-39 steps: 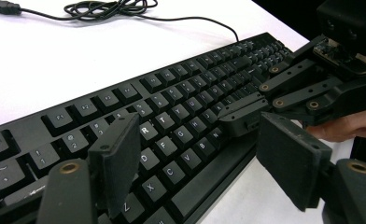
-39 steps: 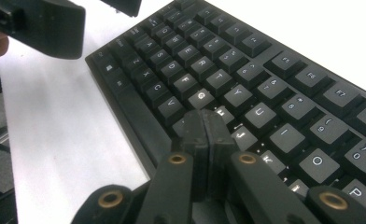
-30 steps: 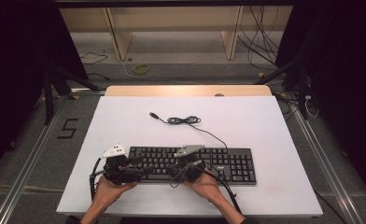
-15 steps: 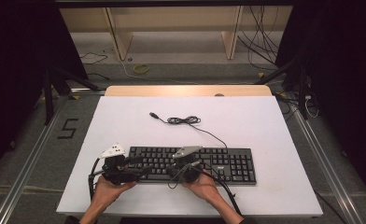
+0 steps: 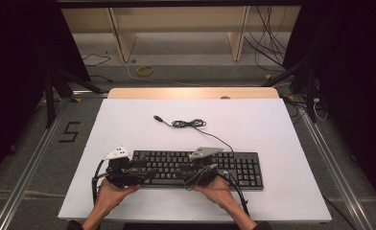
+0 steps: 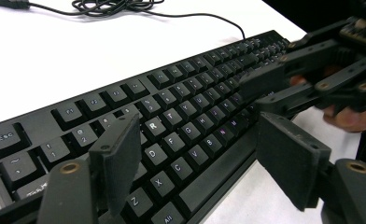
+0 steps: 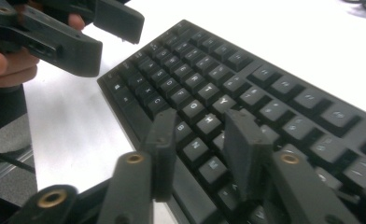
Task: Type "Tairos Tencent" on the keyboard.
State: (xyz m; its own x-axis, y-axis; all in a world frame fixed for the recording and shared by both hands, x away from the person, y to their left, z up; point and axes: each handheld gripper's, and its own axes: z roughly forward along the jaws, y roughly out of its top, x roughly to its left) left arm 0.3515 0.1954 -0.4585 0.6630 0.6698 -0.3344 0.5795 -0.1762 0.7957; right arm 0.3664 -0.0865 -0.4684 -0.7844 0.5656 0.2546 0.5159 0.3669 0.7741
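Since a second ago, almost nothing has shifted except our right hand-held gripper [image 7: 202, 140], whose jaws have just been opening; they now stand partly apart over the middle keys, nothing pinched between them. Our left hand-held gripper [image 6: 200, 161] gapes wide, straddling the near-left edge of the flat black plastic keyboard [image 5: 195, 167], not yet closed on it. We judge the grasp as just starting. Beyond both, a thin black cable [image 5: 188, 123] coils on the white surface [image 5: 272, 124]; farther off, pale wooden shelving [image 5: 176, 28] and grey floor.
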